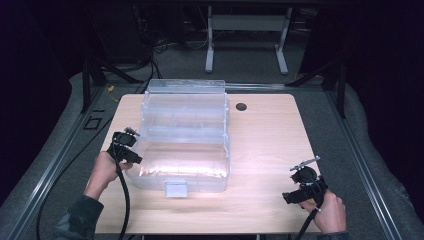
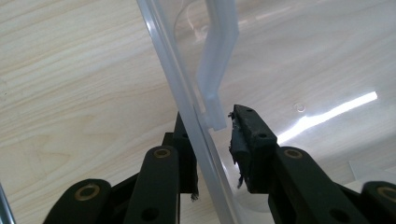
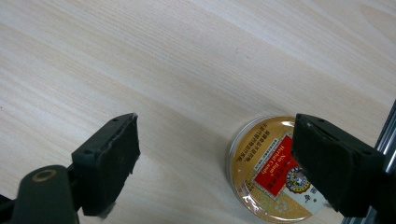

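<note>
A large clear plastic box point(image 1: 185, 130) stands on the wooden table point(image 1: 265, 145), left of centre, with a white latch point(image 1: 176, 188) on its near side. My left gripper point(image 1: 134, 149) is at the box's left side. In the left gripper view it point(image 2: 210, 115) straddles the thin clear wall point(image 2: 187, 112): one finger sits against the outside, and the other pad point(image 2: 240, 140) stands a little off a white tab point(image 2: 215, 116), so it is open. My right gripper point(image 1: 294, 196) point(image 3: 217, 126) hovers open near the table's front right corner, above a round gold tin point(image 3: 268, 172) with a red label.
A dark cable hole point(image 1: 241, 106) lies in the table behind the box. A metal rail point(image 3: 390, 126) runs close to the tin at the table's edge. A white desk frame point(image 1: 245, 30) stands on the floor beyond the table.
</note>
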A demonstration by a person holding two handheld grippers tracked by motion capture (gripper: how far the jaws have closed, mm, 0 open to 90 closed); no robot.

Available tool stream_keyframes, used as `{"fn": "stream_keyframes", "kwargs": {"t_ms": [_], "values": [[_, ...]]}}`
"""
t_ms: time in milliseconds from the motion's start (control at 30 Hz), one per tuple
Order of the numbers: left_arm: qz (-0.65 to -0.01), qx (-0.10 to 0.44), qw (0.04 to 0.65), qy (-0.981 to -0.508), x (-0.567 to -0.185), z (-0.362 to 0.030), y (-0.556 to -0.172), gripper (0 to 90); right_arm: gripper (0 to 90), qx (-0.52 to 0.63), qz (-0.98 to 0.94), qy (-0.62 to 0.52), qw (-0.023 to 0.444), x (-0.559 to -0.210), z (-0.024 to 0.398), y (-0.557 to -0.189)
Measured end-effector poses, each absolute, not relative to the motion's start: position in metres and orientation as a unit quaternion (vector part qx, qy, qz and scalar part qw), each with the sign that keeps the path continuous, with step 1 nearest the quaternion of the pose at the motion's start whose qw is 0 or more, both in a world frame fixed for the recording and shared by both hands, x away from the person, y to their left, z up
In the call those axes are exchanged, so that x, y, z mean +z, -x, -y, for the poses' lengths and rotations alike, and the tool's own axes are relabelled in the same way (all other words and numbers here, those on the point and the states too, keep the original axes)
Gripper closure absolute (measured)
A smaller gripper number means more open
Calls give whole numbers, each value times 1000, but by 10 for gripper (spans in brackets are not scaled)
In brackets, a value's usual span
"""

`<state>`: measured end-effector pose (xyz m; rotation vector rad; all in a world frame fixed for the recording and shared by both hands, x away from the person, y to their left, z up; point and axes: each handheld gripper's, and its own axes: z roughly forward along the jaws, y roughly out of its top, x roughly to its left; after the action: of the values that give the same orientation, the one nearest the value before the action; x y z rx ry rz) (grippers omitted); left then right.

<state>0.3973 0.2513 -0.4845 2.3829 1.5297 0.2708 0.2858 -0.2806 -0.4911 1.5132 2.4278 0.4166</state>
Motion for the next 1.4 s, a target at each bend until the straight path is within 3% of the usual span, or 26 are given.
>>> {"fn": "stream_keyframes", "kwargs": {"t_ms": [333, 367, 433, 700, 1400], "values": [[-508, 95, 165, -840, -478, -227, -387, 673, 148, 143, -833, -520, 124, -493, 281, -286], [-501, 94, 173, -843, -475, -226, -385, 722, 148, 143, -833, -520, 124, -493, 281, -285], [-489, 66, 197, -847, -472, -223, -381, 711, 148, 143, -832, -521, 126, -493, 282, -285], [-456, 99, 172, -868, -471, -199, -374, 682, 148, 154, -834, -519, 108, -493, 286, -283], [-421, 98, 184, -883, -471, -163, -371, 668, 148, 147, -826, -530, 124, -495, 292, -284]]}}
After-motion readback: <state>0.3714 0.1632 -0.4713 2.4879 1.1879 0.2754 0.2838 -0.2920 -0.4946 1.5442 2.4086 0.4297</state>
